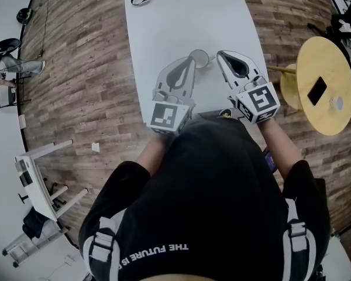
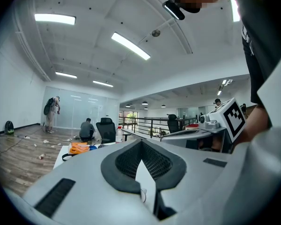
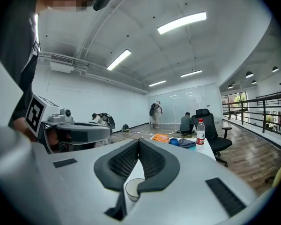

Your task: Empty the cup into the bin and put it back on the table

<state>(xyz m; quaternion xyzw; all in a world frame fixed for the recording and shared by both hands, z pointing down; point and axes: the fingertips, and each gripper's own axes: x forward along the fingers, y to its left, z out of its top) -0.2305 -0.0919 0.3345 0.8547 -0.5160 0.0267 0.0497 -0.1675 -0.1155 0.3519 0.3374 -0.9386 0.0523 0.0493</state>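
The cup (image 1: pixel 199 58) is seen standing on the white table (image 1: pixel 164 28), just above the middle of the head view. It is placed between the tips of the left gripper (image 1: pixel 191 60) and the right gripper (image 1: pixel 220 54). Both pairs of jaws are pressed together, and nothing is held in them.

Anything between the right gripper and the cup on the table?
Nothing visible. The cup stands on the white table just ahead of the shut right gripper, with only bare tabletop between them. The left gripper, also shut, sits on the cup's other side, not in the way.
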